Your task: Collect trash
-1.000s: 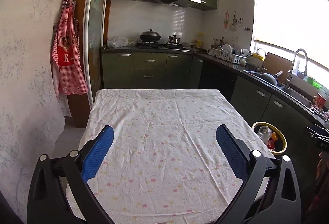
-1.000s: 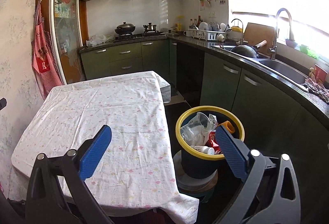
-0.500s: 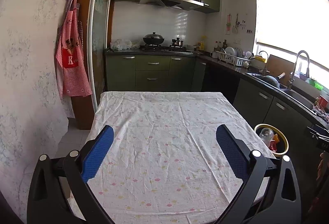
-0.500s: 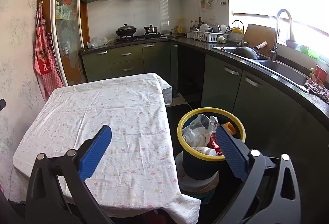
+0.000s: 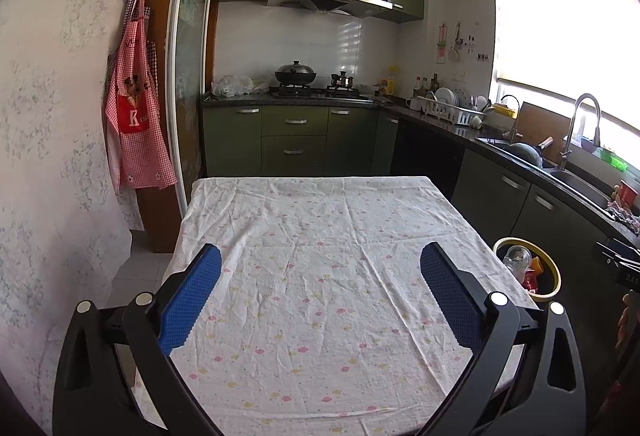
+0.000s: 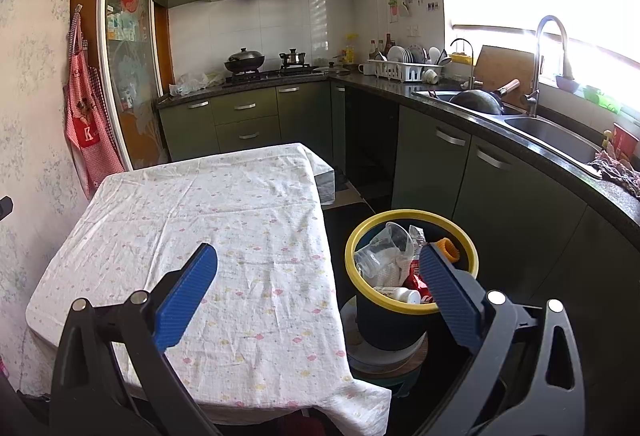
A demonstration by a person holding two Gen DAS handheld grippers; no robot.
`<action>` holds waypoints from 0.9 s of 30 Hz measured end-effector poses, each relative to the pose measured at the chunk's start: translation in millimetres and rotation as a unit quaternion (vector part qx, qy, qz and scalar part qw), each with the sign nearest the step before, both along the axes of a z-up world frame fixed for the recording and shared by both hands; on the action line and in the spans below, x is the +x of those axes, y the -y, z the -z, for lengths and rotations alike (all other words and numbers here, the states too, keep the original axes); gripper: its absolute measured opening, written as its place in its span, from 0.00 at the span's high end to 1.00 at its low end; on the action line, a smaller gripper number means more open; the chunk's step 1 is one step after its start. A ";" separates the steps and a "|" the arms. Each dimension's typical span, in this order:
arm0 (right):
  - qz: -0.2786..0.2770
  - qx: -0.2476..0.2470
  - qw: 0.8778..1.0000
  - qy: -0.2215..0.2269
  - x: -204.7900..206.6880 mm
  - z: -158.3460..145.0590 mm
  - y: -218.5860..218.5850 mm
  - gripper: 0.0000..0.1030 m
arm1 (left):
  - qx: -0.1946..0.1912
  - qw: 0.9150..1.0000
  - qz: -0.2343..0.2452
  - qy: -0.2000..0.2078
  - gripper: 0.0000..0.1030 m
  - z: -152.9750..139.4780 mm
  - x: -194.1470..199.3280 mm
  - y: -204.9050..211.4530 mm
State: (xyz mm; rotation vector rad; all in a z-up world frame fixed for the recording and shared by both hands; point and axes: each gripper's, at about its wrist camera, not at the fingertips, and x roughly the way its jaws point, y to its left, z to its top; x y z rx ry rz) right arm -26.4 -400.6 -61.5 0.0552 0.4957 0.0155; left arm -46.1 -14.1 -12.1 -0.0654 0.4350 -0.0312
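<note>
A dark bin with a yellow rim (image 6: 412, 306) stands on the floor right of the table, holding a clear plastic bottle (image 6: 380, 250), red wrappers and other trash. It also shows in the left wrist view (image 5: 554, 276). The table under a white flowered cloth (image 5: 320, 276) carries no loose trash. My left gripper (image 5: 320, 288) is open and empty above the table's near half. My right gripper (image 6: 318, 284) is open and empty above the table's right edge, with its right finger over the bin.
Green cabinets and a dark counter (image 6: 500, 123) with sink, faucet (image 6: 548, 47) and dish rack (image 6: 404, 69) run along the right. A stove with a wok (image 5: 296, 75) is at the back. A red checked apron (image 5: 136, 123) hangs on the left wall.
Both cameras have pulled back and tilted up a little, so the table and bin sit slightly lower in view. Both grippers stay open and empty.
</note>
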 end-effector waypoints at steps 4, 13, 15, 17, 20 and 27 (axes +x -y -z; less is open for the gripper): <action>0.001 0.001 1.000 0.000 0.7 1.1 0.2 0.07 | 0.000 1.000 0.001 -0.001 0.05 0.6 0.2 0.9; 0.003 0.004 1.000 -0.001 1.5 2.3 1.6 0.07 | 0.003 1.000 0.005 -0.002 0.05 1.2 2.0 2.1; 0.003 0.004 1.000 -0.001 1.7 2.8 1.2 0.07 | 0.004 1.000 0.006 -0.002 0.05 1.5 2.1 2.5; 0.003 0.005 1.000 0.000 1.4 2.3 1.5 0.07 | 0.005 1.000 0.007 -0.003 0.05 1.6 2.8 3.3; 0.004 0.004 1.000 -0.001 1.6 2.9 1.1 0.07 | 0.006 1.000 0.009 -0.006 0.05 2.7 4.2 3.5; 0.003 0.004 1.000 -0.001 1.5 2.8 0.9 0.07 | 0.008 1.000 0.012 -0.008 0.05 2.9 5.9 4.4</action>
